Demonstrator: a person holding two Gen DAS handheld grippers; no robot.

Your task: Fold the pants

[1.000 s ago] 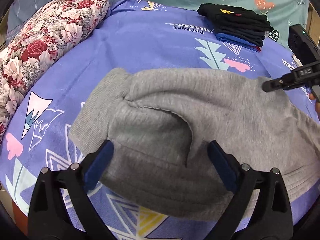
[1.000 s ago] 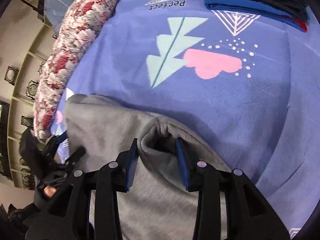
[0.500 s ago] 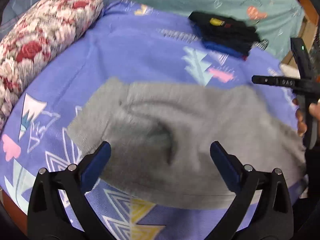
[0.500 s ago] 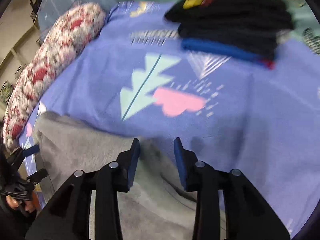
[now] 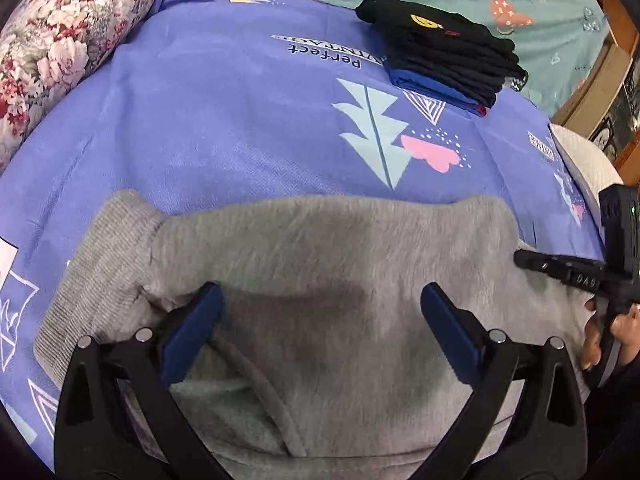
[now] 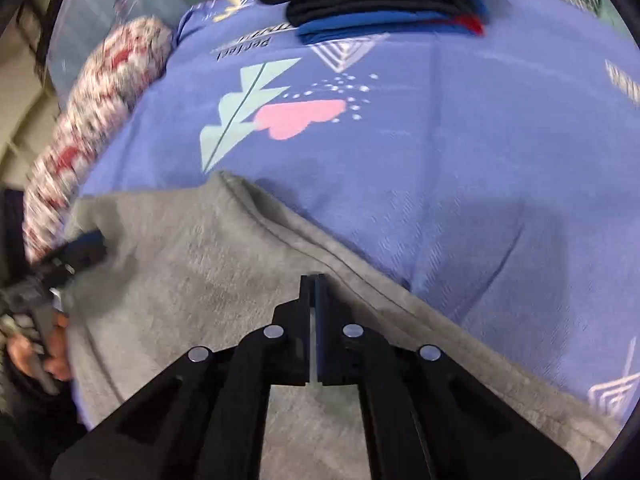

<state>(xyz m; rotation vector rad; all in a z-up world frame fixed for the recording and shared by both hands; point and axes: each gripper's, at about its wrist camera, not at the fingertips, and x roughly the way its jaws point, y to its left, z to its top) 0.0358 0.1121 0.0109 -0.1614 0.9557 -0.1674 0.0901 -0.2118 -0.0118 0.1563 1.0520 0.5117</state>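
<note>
The bed (image 5: pixel 240 120) is carrying the gray pants (image 5: pixel 320 272), lying folded in front of me, ribbed cuff at left. Fabric is looking soft, fleecy and limp, so I am judging a doubled edge the best hold. My left tongs (image 5: pixel 320 332) are hovering spread above them; my right tongs (image 6: pixel 314 292) are pressed together, apparently pinching nothing.

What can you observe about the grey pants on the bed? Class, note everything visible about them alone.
The grey pants are soft, fleecy knit with a ribbed band at their left end. They lie folded over and rumpled on the purple patterned bedsheet, a seam curving across the near side. The left gripper hangs open over them; the right gripper, fingers shut, sits above their far edge, and whether it pinches fabric cannot be told.
</note>
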